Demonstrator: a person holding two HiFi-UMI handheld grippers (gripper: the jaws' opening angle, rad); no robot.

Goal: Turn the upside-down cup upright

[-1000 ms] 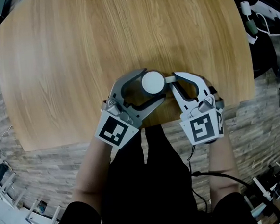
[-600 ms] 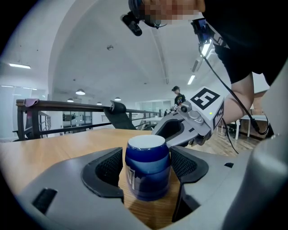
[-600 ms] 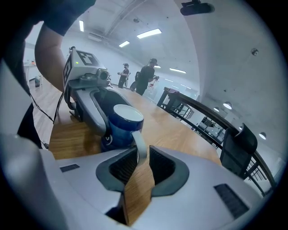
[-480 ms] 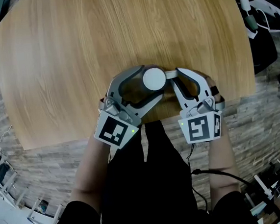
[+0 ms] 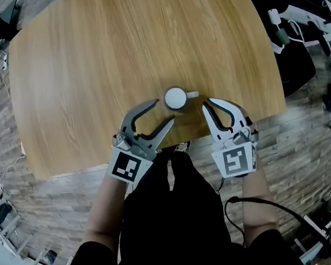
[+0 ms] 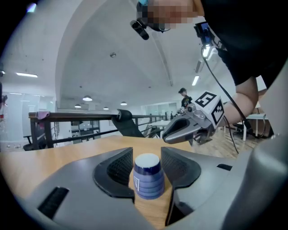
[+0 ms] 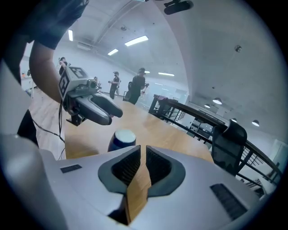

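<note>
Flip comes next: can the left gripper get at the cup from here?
Probably yes: the cup stands just ahead of the left gripper, bare table between; its jaws, which have just been closing, stand apart, empty.

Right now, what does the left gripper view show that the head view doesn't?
Left gripper view only: the cup's blue ribbed side, a black chair, a railing, ceiling lights. Head view only: the table's whole outline, with the cup near the edge by the person. Both: the cup upside down, pale base up, on the wooden table.
</note>
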